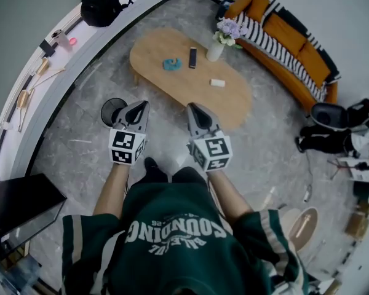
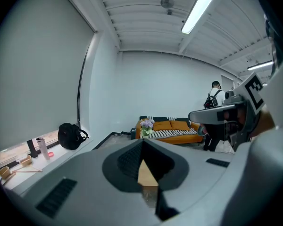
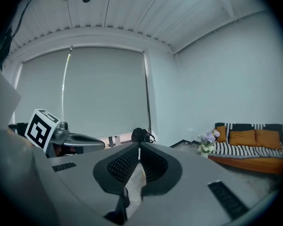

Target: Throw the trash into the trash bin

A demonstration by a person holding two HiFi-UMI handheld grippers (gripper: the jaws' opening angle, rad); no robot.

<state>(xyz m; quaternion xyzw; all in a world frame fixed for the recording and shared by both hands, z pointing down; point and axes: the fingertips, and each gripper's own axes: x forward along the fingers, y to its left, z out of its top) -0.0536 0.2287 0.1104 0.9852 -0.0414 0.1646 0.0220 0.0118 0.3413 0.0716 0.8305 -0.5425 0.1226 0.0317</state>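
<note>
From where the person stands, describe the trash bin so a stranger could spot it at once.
Find the oval wooden table mid-room. Off its near left end, on the grey floor, stands the trash bin. It is round, black and open-topped, unlike the black backpack up on the ledge.

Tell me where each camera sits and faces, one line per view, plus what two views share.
Head view: on the person's head, looking steeply down at the oval wooden coffee table; left tool, right tool, forearms, green shirt show.
Left gripper view: on the left tool, facing the orange sofa; right tool at right.
Right gripper view: on the right tool, facing the black backpack; left tool at left.
Shared: both gripper views show sofa and backpack.
</note>
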